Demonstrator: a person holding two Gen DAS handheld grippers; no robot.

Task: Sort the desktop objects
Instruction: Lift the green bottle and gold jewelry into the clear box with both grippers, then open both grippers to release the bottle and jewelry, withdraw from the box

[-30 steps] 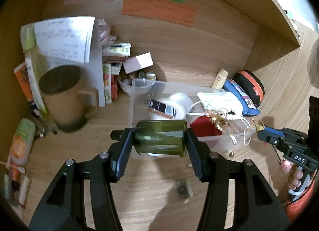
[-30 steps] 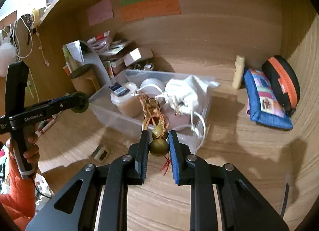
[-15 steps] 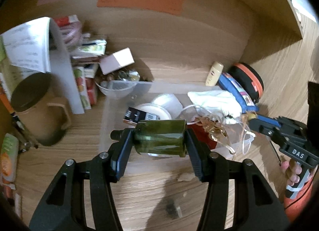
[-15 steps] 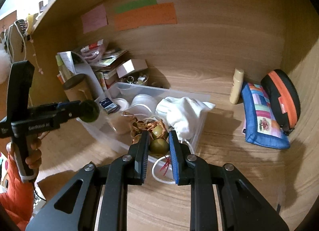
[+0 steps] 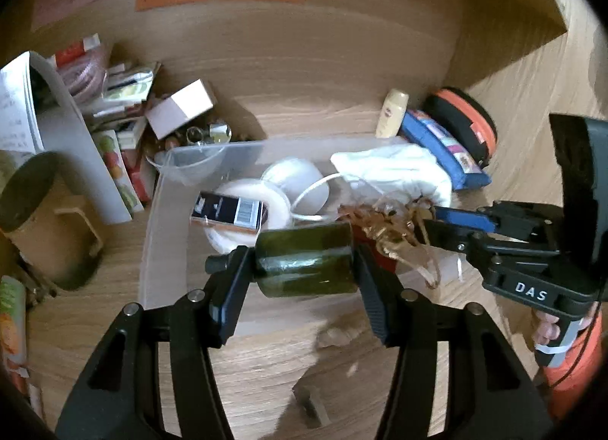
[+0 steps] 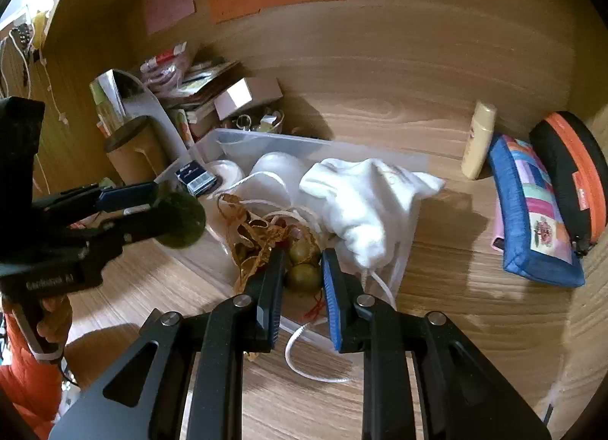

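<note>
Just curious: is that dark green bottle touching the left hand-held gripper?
Touching. Left wrist view shows the green bottle clamped sideways between both fingers of the left hand-held gripper.

left wrist: close, faces clear bin (image 5: 152,234) from front-left | right wrist: front-right | shared: bin (image 6: 228,139)

A clear plastic storage bin (image 6: 402,162) sits mid-surface on the wooden surface (image 6: 475,307). Inside it, a white cloth drawstring bag (image 6: 364,204) lies at the right, two white round containers (image 5: 292,181) at the left (a small dark barcoded box (image 5: 228,212) rests on one). Right of the bin stand a cream squeeze bottle (image 6: 478,139), then a blue patchwork zip pouch (image 6: 532,212), then a black-and-orange round case (image 6: 573,170). Left of the bin stands a brown lidded mug (image 6: 133,151).
</note>
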